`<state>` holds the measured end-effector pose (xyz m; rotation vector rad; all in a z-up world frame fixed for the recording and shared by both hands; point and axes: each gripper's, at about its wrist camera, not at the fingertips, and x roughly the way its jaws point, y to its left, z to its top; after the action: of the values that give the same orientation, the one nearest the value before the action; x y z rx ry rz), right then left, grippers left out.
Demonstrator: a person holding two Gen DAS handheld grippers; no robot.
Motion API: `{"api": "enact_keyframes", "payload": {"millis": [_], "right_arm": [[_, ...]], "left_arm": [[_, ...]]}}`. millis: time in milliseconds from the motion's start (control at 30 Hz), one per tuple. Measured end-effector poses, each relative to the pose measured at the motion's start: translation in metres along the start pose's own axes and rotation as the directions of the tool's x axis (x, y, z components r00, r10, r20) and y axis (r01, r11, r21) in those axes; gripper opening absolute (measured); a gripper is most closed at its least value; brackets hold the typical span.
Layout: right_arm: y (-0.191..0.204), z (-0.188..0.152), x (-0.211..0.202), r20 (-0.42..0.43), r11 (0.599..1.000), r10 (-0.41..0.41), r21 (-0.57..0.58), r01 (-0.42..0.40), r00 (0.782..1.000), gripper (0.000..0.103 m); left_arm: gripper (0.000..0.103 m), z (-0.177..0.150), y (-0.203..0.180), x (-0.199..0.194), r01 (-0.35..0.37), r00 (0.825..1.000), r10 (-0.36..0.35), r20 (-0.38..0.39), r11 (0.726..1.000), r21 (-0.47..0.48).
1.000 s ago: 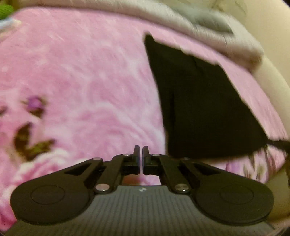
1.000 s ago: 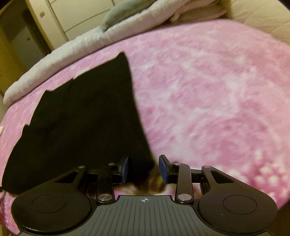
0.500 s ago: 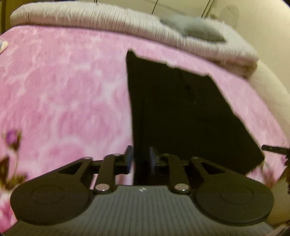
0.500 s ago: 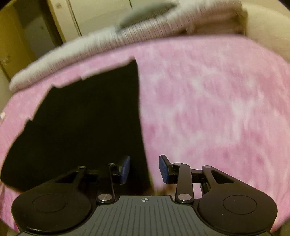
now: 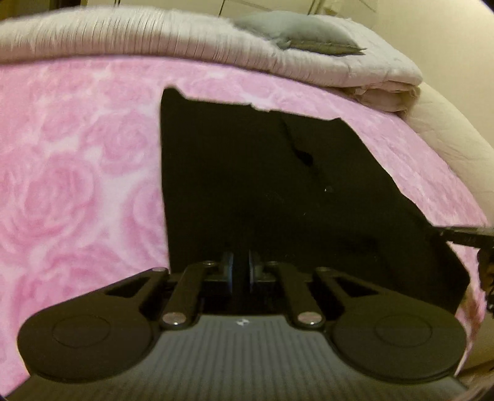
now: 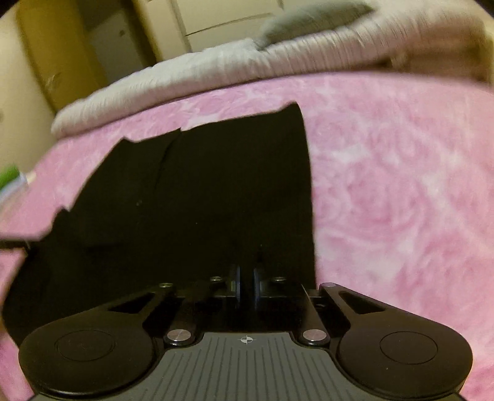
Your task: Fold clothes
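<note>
A black garment (image 5: pixel 262 185) lies flat on a pink rose-patterned blanket (image 5: pixel 77 185). In the left wrist view my left gripper (image 5: pixel 240 271) sits at the garment's near left corner, its jaws nearly together with the black cloth between them. In the right wrist view the same garment (image 6: pixel 200 200) fills the middle, and my right gripper (image 6: pixel 246 285) is at its near right corner, jaws nearly together on the cloth. The right gripper's tip shows at the right edge of the left wrist view (image 5: pixel 469 236).
A folded grey-white quilt (image 5: pixel 154 40) with a grey pillow (image 5: pixel 296 31) lies along the far side of the bed. Pink blanket (image 6: pixel 401 200) spreads to the right of the garment. Cupboard doors (image 6: pixel 216 18) stand behind.
Both grippers moved over the garment's near edge and closed on it; the right was wide open before. The left moved right from the bare blanket onto the garment's corner.
</note>
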<state>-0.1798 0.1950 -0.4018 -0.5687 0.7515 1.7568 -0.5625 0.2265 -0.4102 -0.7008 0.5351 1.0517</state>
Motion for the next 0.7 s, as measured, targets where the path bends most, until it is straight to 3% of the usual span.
{"api": "enact_keyframes", "payload": {"millis": [200,267,333,400,467,567,600,700], "right_arm": [[0.008,0.006,-0.030,0.155,0.999,-0.032,-0.037,0.039,0.987,0.005],[0.005,0.006,-0.024,0.149,0.997,-0.068,-0.032,0.074,0.986,0.005],[-0.002,0.004,-0.005,0.090,0.996,-0.085,0.004,0.085,0.992,0.005],[-0.007,0.000,0.014,0.010,0.994,-0.108,0.028,0.108,0.994,0.006],[-0.007,0.002,0.011,0.014,0.992,-0.117,0.049,0.116,0.993,0.009],[0.001,0.010,-0.006,0.037,0.982,-0.183,0.063,0.180,0.982,0.021],[0.006,0.011,-0.014,0.060,0.976,-0.210,0.064,0.206,0.976,0.025],[0.032,0.005,-0.037,0.116,0.985,-0.171,0.032,0.168,0.978,0.027]], "left_arm": [[0.006,0.004,-0.003,-0.018,0.029,0.991,-0.029,0.130,1.000,0.003],[0.006,0.005,-0.001,-0.007,0.000,0.995,0.001,0.098,1.000,-0.003],[0.007,0.002,0.005,0.008,-0.020,0.999,0.022,0.038,0.999,-0.037],[0.009,0.002,0.006,0.009,-0.045,0.999,0.046,0.028,0.998,-0.047],[0.015,0.002,0.006,0.003,-0.068,0.997,0.070,0.042,0.996,-0.052],[0.012,0.002,0.005,-0.019,-0.141,0.985,0.148,0.087,0.987,-0.082],[0.011,0.001,0.002,-0.025,-0.133,0.986,0.141,0.093,0.988,-0.079],[0.009,-0.005,-0.013,-0.041,-0.085,0.991,0.090,0.099,0.995,-0.054]]}}
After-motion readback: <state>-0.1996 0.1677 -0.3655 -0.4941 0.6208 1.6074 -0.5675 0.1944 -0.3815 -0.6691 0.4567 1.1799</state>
